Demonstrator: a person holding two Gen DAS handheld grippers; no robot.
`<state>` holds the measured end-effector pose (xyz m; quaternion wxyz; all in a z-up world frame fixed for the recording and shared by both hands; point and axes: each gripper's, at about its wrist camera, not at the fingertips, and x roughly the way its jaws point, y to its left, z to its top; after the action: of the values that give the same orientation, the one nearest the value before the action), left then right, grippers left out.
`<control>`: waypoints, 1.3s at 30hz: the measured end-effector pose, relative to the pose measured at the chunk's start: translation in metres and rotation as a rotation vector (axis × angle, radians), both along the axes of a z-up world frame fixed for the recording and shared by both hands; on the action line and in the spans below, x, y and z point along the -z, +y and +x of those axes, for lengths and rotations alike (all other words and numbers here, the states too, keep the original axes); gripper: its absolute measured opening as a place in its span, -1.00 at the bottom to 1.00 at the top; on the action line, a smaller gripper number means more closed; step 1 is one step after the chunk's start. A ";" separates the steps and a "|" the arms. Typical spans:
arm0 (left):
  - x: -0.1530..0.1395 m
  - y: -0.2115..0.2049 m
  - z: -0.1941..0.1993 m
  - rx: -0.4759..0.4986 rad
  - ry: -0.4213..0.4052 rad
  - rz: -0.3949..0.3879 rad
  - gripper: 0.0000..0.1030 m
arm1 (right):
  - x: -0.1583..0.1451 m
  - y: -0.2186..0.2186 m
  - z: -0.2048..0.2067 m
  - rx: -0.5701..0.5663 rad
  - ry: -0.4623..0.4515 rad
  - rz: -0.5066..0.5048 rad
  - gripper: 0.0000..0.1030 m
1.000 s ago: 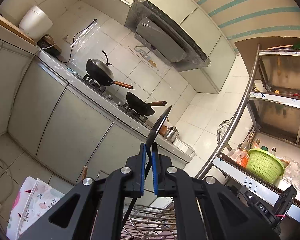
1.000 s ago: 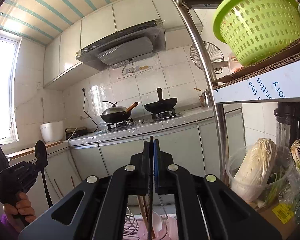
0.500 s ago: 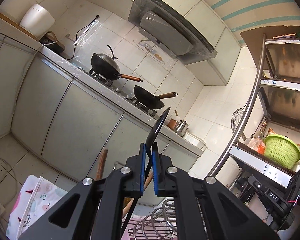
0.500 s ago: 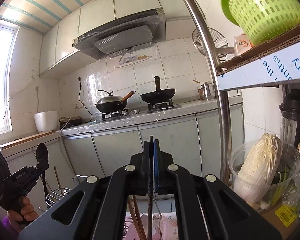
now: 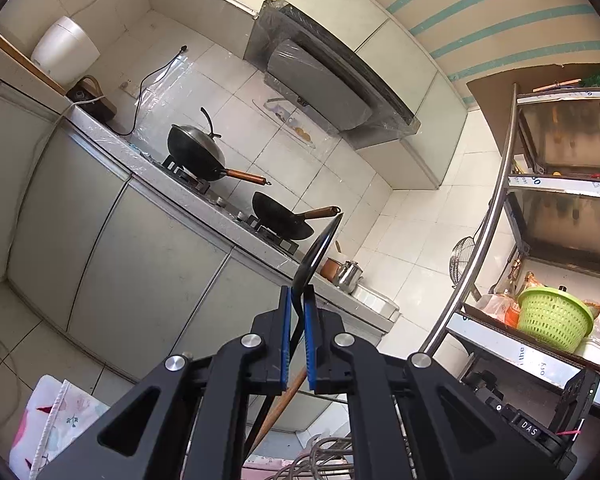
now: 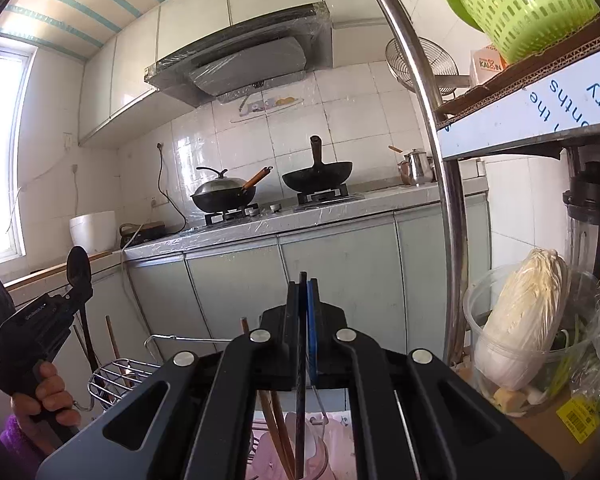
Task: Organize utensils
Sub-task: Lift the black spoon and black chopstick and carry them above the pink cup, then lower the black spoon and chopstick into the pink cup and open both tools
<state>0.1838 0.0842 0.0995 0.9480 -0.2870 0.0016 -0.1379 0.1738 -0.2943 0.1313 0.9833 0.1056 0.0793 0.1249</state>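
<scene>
In the left wrist view my left gripper (image 5: 297,300) is shut on a black spoon (image 5: 318,252). The spoon's bowl stands up above the blue pads and its handle runs down under the fingers. The right wrist view shows the same left gripper (image 6: 78,294) at the far left in a person's hand (image 6: 46,396), with the spoon bowl (image 6: 79,268) on top. My right gripper (image 6: 303,284) is shut on a thin dark utensil (image 6: 300,400), seen edge-on, that hangs below the pads. A wire utensil basket (image 6: 114,376) sits low between the grippers, with wooden sticks (image 6: 276,436) beside it.
Ahead is a counter (image 6: 340,210) with two woks (image 6: 318,174) on a stove. A metal shelf post (image 6: 448,208) stands to the right, with a green basket (image 6: 520,4) on the shelf and a tub of cabbage (image 6: 528,332) below. Pink cloth (image 6: 340,440) lies underneath.
Both grippers have sunk a little and still hold their utensils. The wire basket and the wooden sticks have come up into the right wrist view.
</scene>
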 end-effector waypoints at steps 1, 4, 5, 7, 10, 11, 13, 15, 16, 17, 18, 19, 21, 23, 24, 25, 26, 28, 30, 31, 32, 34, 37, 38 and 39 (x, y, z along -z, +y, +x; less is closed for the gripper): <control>0.003 -0.002 0.001 0.000 0.009 0.004 -0.90 | 0.001 0.000 0.001 -0.002 0.007 -0.001 -0.92; 0.014 -0.004 -0.004 0.007 0.041 0.030 -0.90 | 0.005 0.001 0.002 -0.013 0.033 0.008 -0.92; 0.018 -0.005 -0.007 0.011 0.057 0.039 -0.90 | 0.007 0.001 0.003 -0.020 0.049 0.013 -0.92; 0.025 -0.005 -0.013 0.017 0.092 0.055 -0.90 | 0.011 0.001 0.003 -0.031 0.081 0.022 -0.92; 0.036 -0.005 -0.021 0.012 0.163 0.084 -0.91 | 0.018 0.003 0.003 -0.039 0.134 0.024 -0.92; 0.039 -0.006 -0.023 0.008 0.190 0.099 -0.91 | 0.020 0.004 0.003 -0.042 0.155 0.021 -0.92; 0.044 -0.007 -0.026 -0.003 0.241 0.127 -0.92 | 0.024 0.005 0.002 -0.046 0.185 0.010 -0.92; 0.048 -0.009 -0.028 -0.003 0.279 0.154 -0.92 | 0.028 0.008 0.001 -0.049 0.212 -0.006 -0.92; 0.049 -0.011 -0.029 -0.010 0.299 0.169 -0.92 | 0.030 0.009 0.001 -0.052 0.228 -0.015 -0.92; 0.050 -0.012 -0.029 -0.013 0.318 0.183 -0.92 | 0.033 0.010 0.002 -0.055 0.248 -0.022 -0.92; 0.051 -0.013 -0.029 -0.009 0.332 0.192 -0.92 | 0.036 0.012 0.003 -0.057 0.263 -0.027 -0.92; 0.050 -0.015 -0.030 -0.012 0.346 0.204 -0.91 | 0.040 0.013 0.003 -0.058 0.281 -0.032 -0.92; 0.051 -0.019 -0.030 -0.014 0.374 0.233 -0.91 | 0.046 0.016 0.006 -0.064 0.312 -0.037 -0.92; 0.050 -0.021 -0.030 -0.009 0.401 0.253 -0.91 | 0.052 0.017 0.006 -0.069 0.327 -0.044 -0.92; 0.049 -0.023 -0.030 -0.007 0.413 0.266 -0.90 | 0.054 0.020 0.006 -0.072 0.335 -0.053 -0.92; 0.049 -0.025 -0.030 -0.003 0.426 0.280 -0.90 | 0.056 0.021 0.007 -0.075 0.342 -0.059 -0.92; 0.049 -0.026 -0.030 -0.004 0.443 0.292 -0.90 | 0.057 0.023 0.006 -0.076 0.341 -0.065 -0.92; 0.049 -0.027 -0.030 -0.001 0.459 0.298 -0.88 | 0.056 0.024 0.005 -0.078 0.343 -0.068 -0.92; 0.049 -0.027 -0.032 -0.006 0.467 0.297 -0.66 | 0.056 0.024 0.006 -0.083 0.352 -0.072 -0.91; 0.048 -0.027 -0.033 -0.008 0.469 0.296 -0.59 | 0.056 0.024 0.007 -0.090 0.361 -0.071 -0.91; 0.047 -0.027 -0.033 -0.005 0.470 0.293 -0.52 | 0.057 0.024 0.008 -0.095 0.370 -0.068 -0.90; 0.045 -0.026 -0.037 -0.003 0.469 0.291 -0.37 | 0.058 0.023 0.009 -0.097 0.390 -0.065 -0.87; 0.042 -0.025 -0.043 -0.009 0.456 0.287 -0.32 | 0.058 0.021 0.006 -0.100 0.391 -0.048 -0.41; 0.041 -0.025 -0.045 -0.008 0.453 0.285 -0.32 | 0.057 0.020 0.003 -0.099 0.380 -0.045 -0.20; 0.039 -0.025 -0.046 -0.009 0.451 0.284 -0.32 | 0.056 0.019 0.001 -0.099 0.371 -0.046 -0.11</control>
<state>0.1375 0.0596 0.0603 0.9550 -0.1745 0.2309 -0.0647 0.1749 -0.2754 0.0750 0.9466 0.1002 0.2674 0.1499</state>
